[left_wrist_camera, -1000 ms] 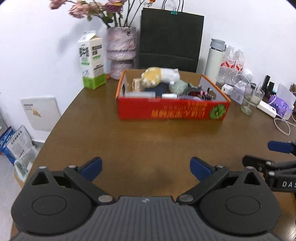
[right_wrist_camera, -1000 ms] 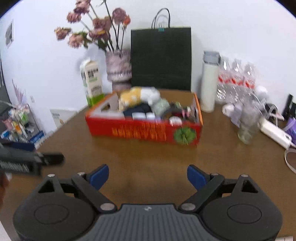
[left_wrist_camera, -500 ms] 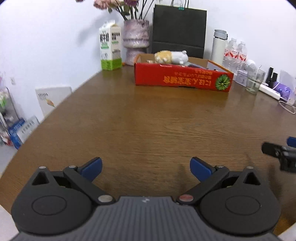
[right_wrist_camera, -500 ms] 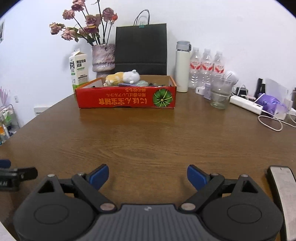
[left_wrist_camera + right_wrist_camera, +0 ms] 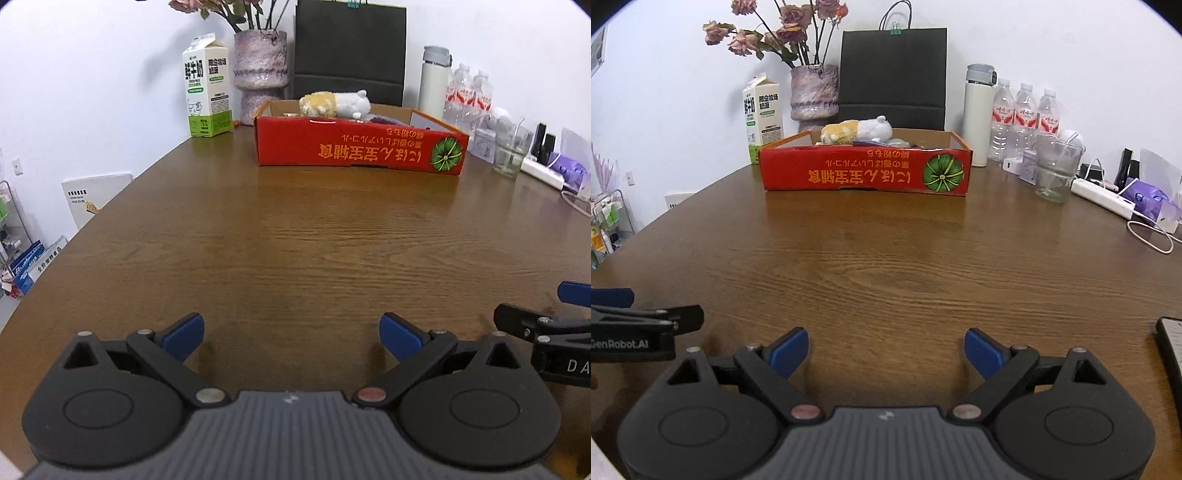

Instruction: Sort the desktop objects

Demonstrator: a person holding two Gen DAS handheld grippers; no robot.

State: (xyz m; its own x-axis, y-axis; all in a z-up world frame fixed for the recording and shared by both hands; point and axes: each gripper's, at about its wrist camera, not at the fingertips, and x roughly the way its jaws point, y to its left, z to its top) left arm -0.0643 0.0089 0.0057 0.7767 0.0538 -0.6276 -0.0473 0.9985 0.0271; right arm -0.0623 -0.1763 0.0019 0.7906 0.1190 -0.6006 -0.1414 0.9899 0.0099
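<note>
Both grippers sit low over the near end of the wooden table (image 5: 295, 236), side by side. The left gripper (image 5: 291, 332) has its blue-padded jaws spread wide with only bare wood between them; the right gripper (image 5: 886, 349) is likewise spread and empty.

Straight ahead of both, well apart from the fingertips, stands the red box (image 5: 866, 171), already holding a plush toy (image 5: 858, 131) and other small things too low behind its wall to make out. Just to the right of the right gripper, at the picture's edge, lies a flat dark object with a pale face (image 5: 1172, 341), possibly a remote control or a phone, though too little of it shows to be sure. Further off on the right are a glass cup (image 5: 1054, 171) and a white power strip (image 5: 1104, 197).

The step in hand looks like a pause between picks, or the end of sorting, since the middle of the table is bare. If the flat object is to go in the box, the right gripper would need to swing right, straddle its narrow sides and close.
</note>
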